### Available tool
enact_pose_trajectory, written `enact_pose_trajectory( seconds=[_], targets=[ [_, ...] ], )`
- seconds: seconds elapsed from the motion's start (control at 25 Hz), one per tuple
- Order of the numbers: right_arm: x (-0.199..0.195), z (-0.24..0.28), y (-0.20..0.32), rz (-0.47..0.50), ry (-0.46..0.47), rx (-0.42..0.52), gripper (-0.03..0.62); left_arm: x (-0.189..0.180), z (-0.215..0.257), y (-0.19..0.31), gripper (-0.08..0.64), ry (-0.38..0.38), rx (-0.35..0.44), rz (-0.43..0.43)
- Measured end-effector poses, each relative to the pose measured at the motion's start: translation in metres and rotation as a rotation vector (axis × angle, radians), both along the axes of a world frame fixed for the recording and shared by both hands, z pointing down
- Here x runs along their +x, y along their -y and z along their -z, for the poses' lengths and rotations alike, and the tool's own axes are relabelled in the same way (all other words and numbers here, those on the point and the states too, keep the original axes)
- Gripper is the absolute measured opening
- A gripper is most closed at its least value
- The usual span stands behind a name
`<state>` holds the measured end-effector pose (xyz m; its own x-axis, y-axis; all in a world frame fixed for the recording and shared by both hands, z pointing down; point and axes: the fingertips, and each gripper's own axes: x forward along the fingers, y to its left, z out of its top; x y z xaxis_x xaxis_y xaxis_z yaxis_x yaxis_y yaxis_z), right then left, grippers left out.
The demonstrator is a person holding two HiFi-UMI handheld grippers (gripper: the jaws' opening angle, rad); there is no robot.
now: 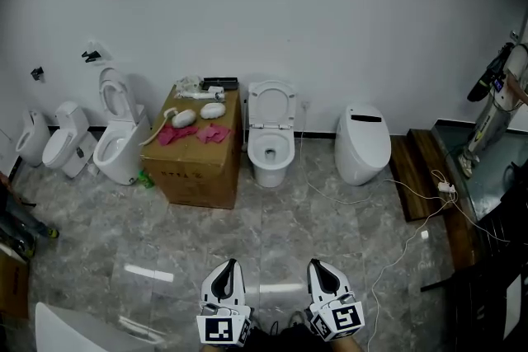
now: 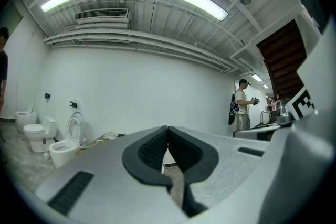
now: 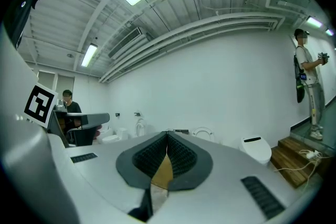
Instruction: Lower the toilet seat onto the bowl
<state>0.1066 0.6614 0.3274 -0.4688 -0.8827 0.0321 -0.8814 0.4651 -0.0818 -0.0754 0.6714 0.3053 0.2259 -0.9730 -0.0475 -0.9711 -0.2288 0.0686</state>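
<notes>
Two closed, empty: left hand-held gripper [image 1: 230, 265], right hand-held gripper [image 1: 317, 265] | toilet seat [image 1: 256, 105] upright | box [image 1: 202, 177] print illegible

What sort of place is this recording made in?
Probably a test room or showroom, not a bathroom: several toilets line one bare white wall, a cardboard box sits between two of them, and loose cables cross the floor.

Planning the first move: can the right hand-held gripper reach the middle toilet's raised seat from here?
Probably not yet: the right hand-held gripper sits far short of the raised seat; only floor lies between.
</notes>
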Motion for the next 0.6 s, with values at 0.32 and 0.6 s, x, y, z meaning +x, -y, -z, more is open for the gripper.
enact_pose_trajectory(
  seconds=[0.32,0.6],
  targets=[
    [-0.035,-0.016,0.002,-0.025,0.009,-0.013,0.026,-0.029,-0.023,0.003,0.009,0.017,-0.026,-0.042],
    [-0.049,-0.028,0.032,-0.012,0.0,-0.036,0.026,-0.036,-0.032,0.031,0.009,0.015,-0.054,-0.045]
  ],
)
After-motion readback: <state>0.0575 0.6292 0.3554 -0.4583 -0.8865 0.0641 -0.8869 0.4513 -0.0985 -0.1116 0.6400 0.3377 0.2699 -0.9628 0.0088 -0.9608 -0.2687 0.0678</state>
